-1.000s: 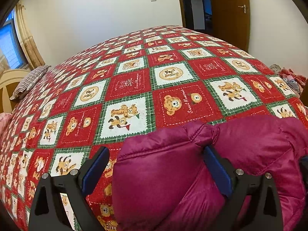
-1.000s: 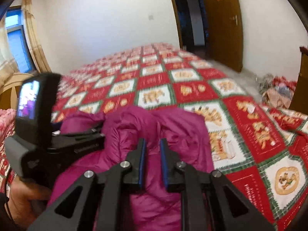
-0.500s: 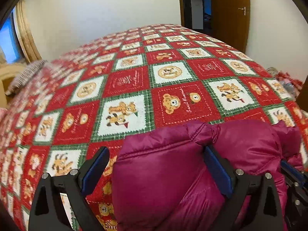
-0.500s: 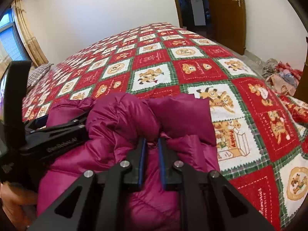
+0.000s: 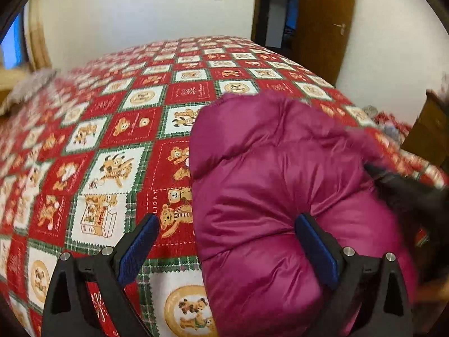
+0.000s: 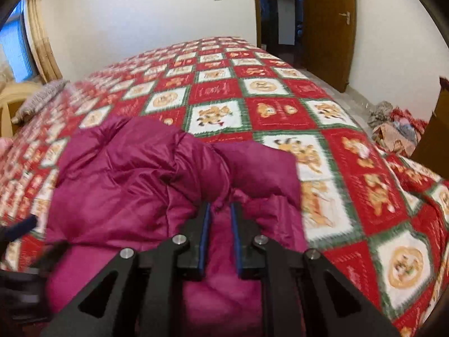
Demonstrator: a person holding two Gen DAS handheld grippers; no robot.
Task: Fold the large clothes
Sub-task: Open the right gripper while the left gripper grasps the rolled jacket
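The magenta puffer jacket (image 6: 134, 185) lies bunched on the bed (image 6: 280, 106), near its front edge, on the red-and-green teddy-bear quilt — already doubled into a thick, rounded bundle rather than a flat fold.

The right gripper (image 6: 220, 224) sits low over the near part of the jacket with its jaws narrow. They have just been opening a little, and a ridge of the shiny fabric is between the blue pads; whether they still pinch it or merely flank it, I cannot say from here.

The left gripper (image 5: 227, 244) has its jaws wide. The right-hand pad presses into the side of the padded bundle while the other hangs over bare quilt, so nothing is clamped there.

What worries me is the filling. A down jacket like this looks springy and slick — if the right jaws let go before the bundle is pressed flat, I'd expect the top layer to puff up and slide open. The left jaws, being wide and only nudging the edge, seem unlikely to stop that. A push from one side could also roll the whole bundle across the quilt instead of creasing it.
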